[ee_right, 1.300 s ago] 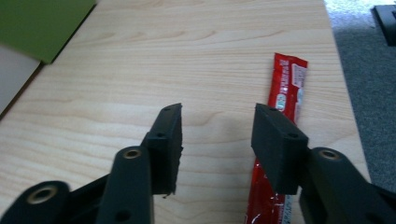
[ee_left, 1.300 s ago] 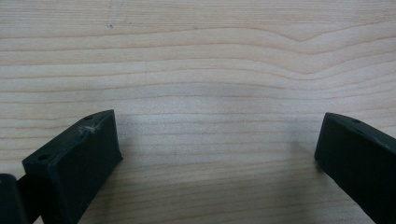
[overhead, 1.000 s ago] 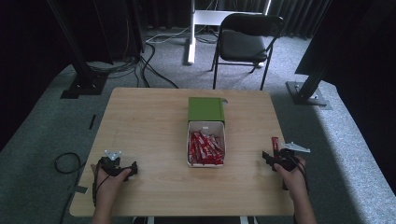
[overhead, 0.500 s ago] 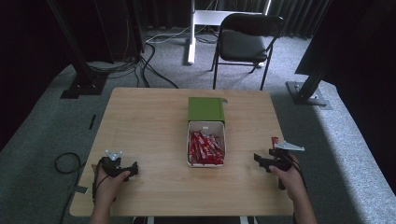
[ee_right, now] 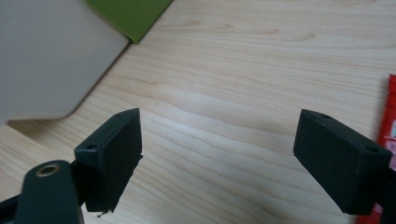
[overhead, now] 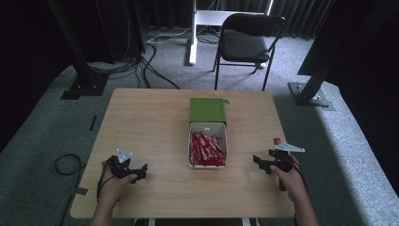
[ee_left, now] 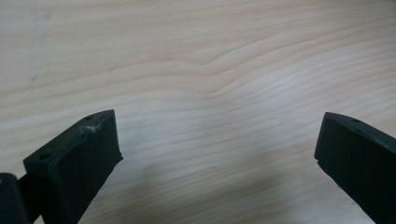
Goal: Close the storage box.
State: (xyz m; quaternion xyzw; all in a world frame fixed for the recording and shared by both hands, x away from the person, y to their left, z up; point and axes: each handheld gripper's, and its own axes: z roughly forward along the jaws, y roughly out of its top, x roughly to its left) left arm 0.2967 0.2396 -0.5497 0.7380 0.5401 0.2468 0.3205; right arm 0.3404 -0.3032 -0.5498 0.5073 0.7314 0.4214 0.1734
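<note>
Jaws of the right gripper (ee_right: 219, 154) have just spread wide, empty above the table (ee_right: 243, 70), like the left gripper (ee_left: 215, 154).

Left hand (overhead: 113, 181): enters from 6 o'clock at the lower left, wrapped around its tool, forearm running up toward 12.
Left claw (overhead: 141, 172): points toward 3 o'clock, low over the table; jaws stand wide apart with nothing between them.
Right hand (overhead: 289, 176): enters from 6 o'clock at the lower right, gripping its tool.
Right claw (overhead: 259, 162): points toward 9 o'clock; jaws have just been opening, now spread wide, nothing between them.
</note>
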